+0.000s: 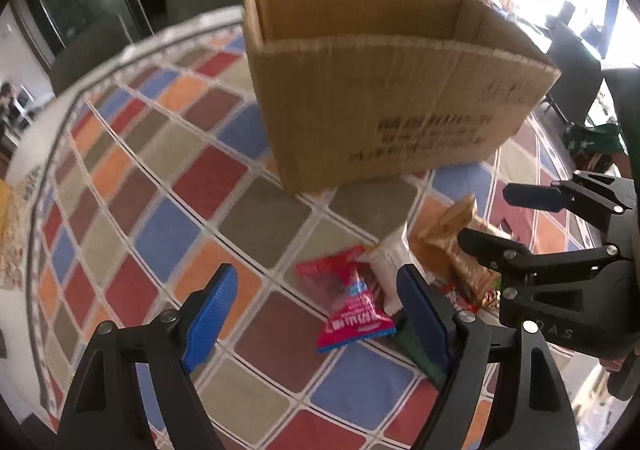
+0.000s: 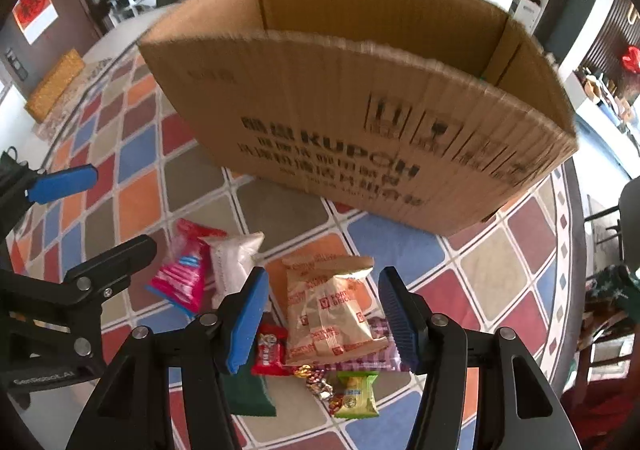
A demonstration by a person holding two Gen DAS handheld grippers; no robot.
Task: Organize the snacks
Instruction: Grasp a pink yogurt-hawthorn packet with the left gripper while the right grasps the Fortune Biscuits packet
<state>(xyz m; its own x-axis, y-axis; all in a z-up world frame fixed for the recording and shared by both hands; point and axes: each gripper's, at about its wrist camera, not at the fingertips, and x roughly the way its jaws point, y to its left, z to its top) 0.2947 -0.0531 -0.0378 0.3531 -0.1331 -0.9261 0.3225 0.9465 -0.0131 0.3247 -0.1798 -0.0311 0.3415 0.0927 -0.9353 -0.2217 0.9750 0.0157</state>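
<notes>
An open cardboard box point(image 1: 384, 97) stands on the chequered tablecloth point(image 1: 160, 177); it also shows in the right wrist view point(image 2: 360, 121). A pile of snacks lies in front of it: a pink-red packet point(image 1: 352, 306) point(image 2: 182, 274), a white packet point(image 1: 390, 266) point(image 2: 234, 258), tan biscuit packets point(image 1: 452, 238) point(image 2: 332, 310), a small red candy point(image 2: 270, 354), a green packet point(image 2: 356, 396). My left gripper point(image 1: 320, 314) is open and empty, hovering over the pink-red packet. My right gripper point(image 2: 320, 318) is open and empty above the tan packets; it also shows in the left wrist view point(image 1: 508, 217).
The tablecloth point(image 2: 120, 169) covers a round table. Chairs point(image 1: 576, 73) stand around it. A woven yellow mat point(image 2: 54, 85) lies at the far left edge. A dark green packet point(image 2: 248, 394) lies under my right gripper's left finger.
</notes>
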